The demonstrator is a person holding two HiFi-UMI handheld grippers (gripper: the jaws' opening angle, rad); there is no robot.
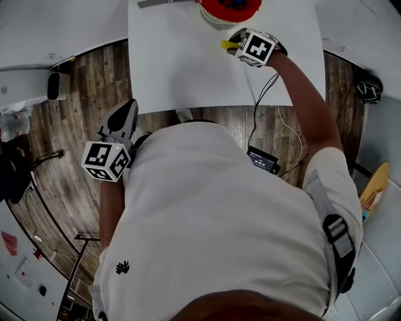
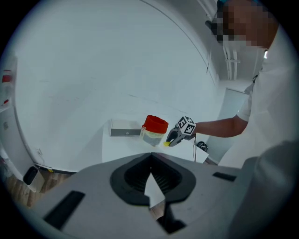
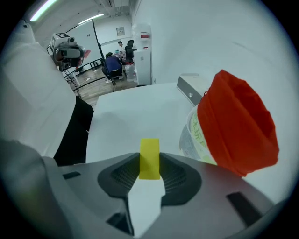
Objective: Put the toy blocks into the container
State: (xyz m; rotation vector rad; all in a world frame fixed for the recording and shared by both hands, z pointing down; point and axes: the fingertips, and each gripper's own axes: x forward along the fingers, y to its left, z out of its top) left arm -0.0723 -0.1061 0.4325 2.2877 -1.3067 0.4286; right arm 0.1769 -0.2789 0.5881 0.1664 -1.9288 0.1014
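Note:
My right gripper is shut on a yellow block, which stands upright between the pads. It hovers over the white table, just left of the container, a clear tub with a red liner folded over its rim. In the head view the right gripper holds the yellow block just below the container. My left gripper hangs over the wooden floor in front of the table, its jaws together and empty. The left gripper view shows the container far off.
A grey flat box lies at the table's back beside the container. A black device with cables hangs at the person's right side. People sit in the far room. A white unit stands on the floor at left.

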